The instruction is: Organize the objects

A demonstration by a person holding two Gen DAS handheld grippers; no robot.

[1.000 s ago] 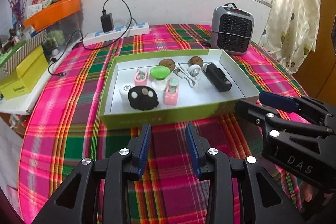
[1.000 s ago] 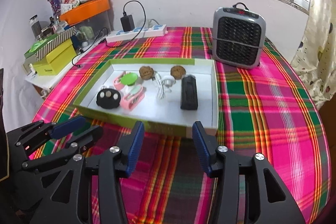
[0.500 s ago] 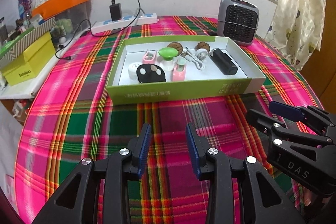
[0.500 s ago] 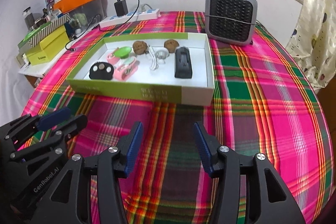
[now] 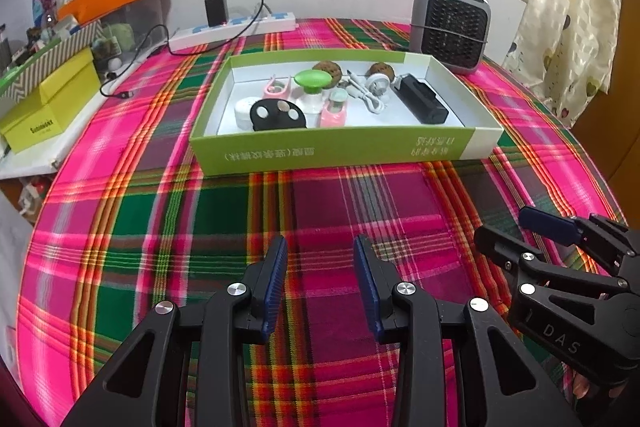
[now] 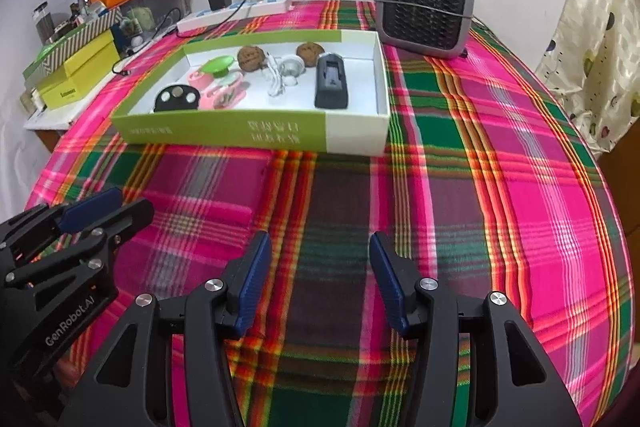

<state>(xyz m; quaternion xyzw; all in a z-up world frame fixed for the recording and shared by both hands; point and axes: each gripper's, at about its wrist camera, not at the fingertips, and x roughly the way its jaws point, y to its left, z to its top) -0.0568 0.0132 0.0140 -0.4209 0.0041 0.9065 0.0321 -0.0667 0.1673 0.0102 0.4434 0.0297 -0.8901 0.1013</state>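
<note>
Beyond the empty left hand-held gripper (image 5: 320, 259), the box (image 5: 340, 151)

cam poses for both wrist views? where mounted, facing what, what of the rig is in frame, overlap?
Left wrist: sits on the left hand-held gripper, looks forward and down over the plaid tablecloth to the green box; the right hand-held gripper shows at right.
Right wrist: sits on the right hand-held gripper, same heading; the left hand-held gripper shows at left.
Shared: box, heater, power strip.
</note>
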